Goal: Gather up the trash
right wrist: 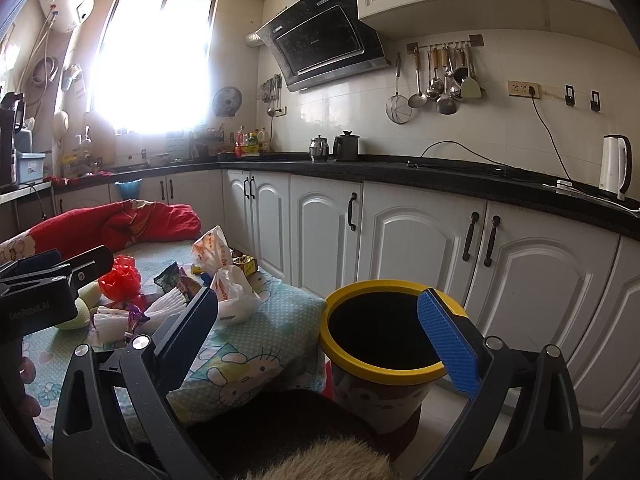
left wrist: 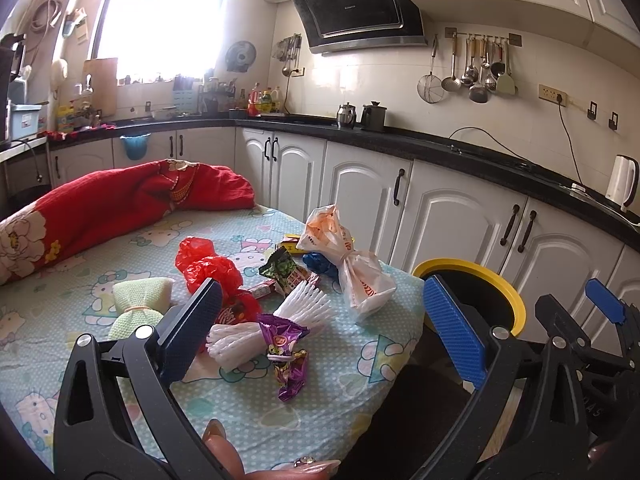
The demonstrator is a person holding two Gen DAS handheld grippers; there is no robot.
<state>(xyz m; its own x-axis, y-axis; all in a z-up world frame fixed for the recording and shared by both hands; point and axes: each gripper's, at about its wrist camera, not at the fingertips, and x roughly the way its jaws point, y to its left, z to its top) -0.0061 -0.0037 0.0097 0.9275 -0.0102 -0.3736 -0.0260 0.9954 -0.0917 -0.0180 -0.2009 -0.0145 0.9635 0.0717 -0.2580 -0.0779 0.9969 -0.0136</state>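
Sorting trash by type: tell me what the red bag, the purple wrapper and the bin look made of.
Red bag: thin, glossy plastic film, crumpled and translucent. Purple wrapper: probably metallised foil-plastic; it glints and holds sharp creases. Bin: apparently rigid plastic, with a smooth yellow rim and printed wall; the black interior may be a liner.

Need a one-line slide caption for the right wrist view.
Open right gripper hovers beside the yellow-rimmed trash bin, with wrappers and the knotted white plastic bag waiting on the cartoon-print table cover.

Yellow-rimmed bin [right wrist: 380, 364] beside littered table [right wrist: 256, 344]
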